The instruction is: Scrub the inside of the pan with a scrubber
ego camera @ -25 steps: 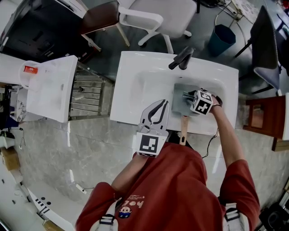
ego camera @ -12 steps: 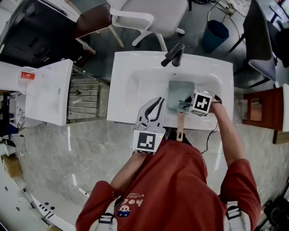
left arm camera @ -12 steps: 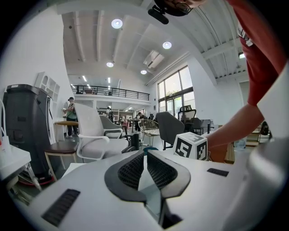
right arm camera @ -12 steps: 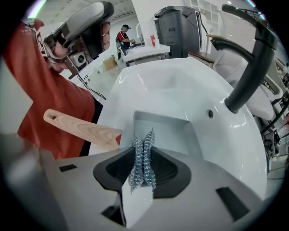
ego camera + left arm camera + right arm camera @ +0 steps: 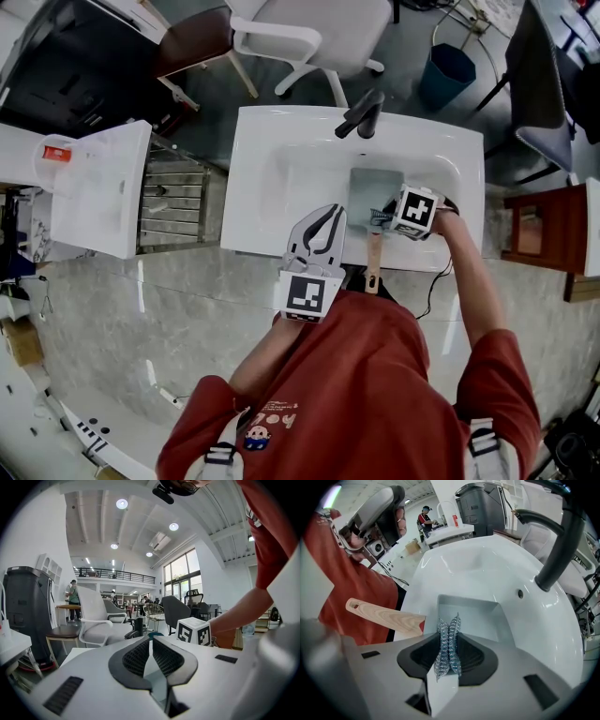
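In the one sink [image 5: 272, 178]: one grey pan [image 5: 373, 190], its wooden handle [image 5: 373, 265] across the near rim. Clamped between the right gripper [image 5: 449, 620] jaws: one steel scrubber [image 5: 448, 644], at the pan's near end. Over the sink's front rim: left gripper [image 5: 151, 641], jaws closed on nothing. Behind the pan: one faucet [image 5: 363, 112].

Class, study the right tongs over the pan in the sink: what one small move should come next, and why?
Probably lower the right tongs a little and sweep forward. They are shut on the silvery wire-mesh scrubber, whose tip sits at the near edge of the grey square pan, so the pan's bare floor lies just ahead.
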`<state>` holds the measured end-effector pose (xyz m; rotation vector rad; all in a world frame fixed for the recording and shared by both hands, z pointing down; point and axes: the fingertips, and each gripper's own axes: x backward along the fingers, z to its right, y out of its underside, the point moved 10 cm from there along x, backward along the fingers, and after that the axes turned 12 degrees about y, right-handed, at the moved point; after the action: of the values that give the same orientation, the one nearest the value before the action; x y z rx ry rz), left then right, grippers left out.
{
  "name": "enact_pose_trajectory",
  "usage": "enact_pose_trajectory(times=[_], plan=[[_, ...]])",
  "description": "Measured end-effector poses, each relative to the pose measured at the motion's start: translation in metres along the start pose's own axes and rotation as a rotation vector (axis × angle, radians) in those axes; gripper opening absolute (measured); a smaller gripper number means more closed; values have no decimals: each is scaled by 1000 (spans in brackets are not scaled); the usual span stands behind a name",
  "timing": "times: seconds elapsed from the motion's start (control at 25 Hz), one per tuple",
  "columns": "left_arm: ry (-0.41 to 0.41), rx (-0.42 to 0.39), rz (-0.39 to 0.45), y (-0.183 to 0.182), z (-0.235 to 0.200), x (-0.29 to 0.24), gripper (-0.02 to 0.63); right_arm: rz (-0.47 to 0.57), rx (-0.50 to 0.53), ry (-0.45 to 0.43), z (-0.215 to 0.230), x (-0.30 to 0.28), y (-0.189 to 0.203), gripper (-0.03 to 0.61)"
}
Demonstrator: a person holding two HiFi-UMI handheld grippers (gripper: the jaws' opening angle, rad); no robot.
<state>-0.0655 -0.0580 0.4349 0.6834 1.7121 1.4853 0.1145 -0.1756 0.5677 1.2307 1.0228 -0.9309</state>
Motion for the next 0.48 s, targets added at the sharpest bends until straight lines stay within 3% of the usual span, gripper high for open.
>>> enact_pose_trajectory(times=[0.24, 0.48], plan=[[-1, 5, -3, 2, -2, -2, 35, 33, -26, 15, 7, -4, 4, 124], [-4, 9, -9, 4, -3, -2, 35, 42, -19, 106, 20, -15, 11, 124]])
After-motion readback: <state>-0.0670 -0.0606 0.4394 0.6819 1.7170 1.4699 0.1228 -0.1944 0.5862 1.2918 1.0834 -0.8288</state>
